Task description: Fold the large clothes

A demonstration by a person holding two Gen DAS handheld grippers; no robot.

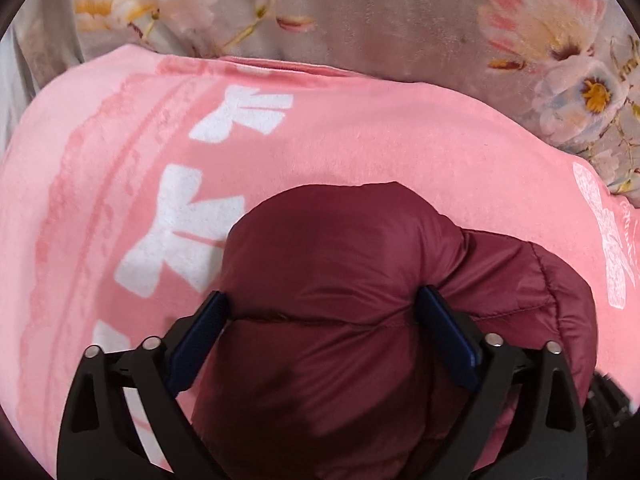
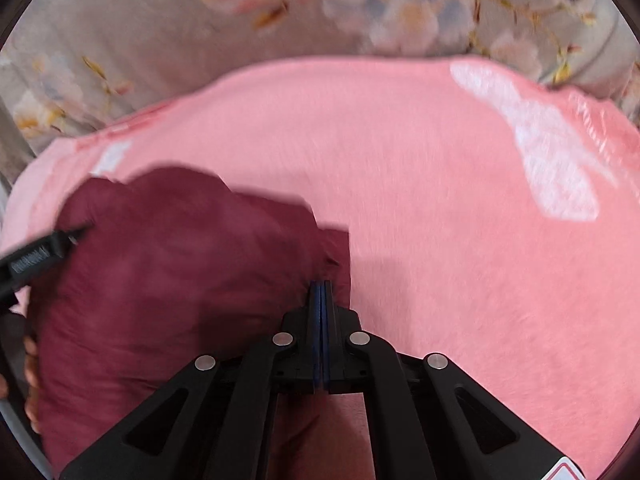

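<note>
A maroon quilted jacket (image 1: 340, 260) lies bunched on a pink fleecy cloth (image 1: 360, 140) printed with white bows. My left gripper (image 1: 326, 308) stands wide open over it, and the padded bulk fills the gap between the blue pads (image 1: 440, 312). In the right wrist view the jacket (image 2: 180, 280) lies at the left on the pink cloth (image 2: 440, 200). My right gripper (image 2: 320, 286) is shut, pads flush together, with its tips at the jacket's right edge by a small pucker. I cannot tell whether fabric is pinched. Part of the left gripper (image 2: 40, 256) shows at the far left.
A grey floral bedsheet (image 1: 400, 12) lies beyond the pink cloth, and the right wrist view shows the same floral bedsheet (image 2: 160, 20) along its top. A person's hand (image 2: 30, 364) shows at the left edge beside the jacket. To the right of the jacket the pink cloth lies flat.
</note>
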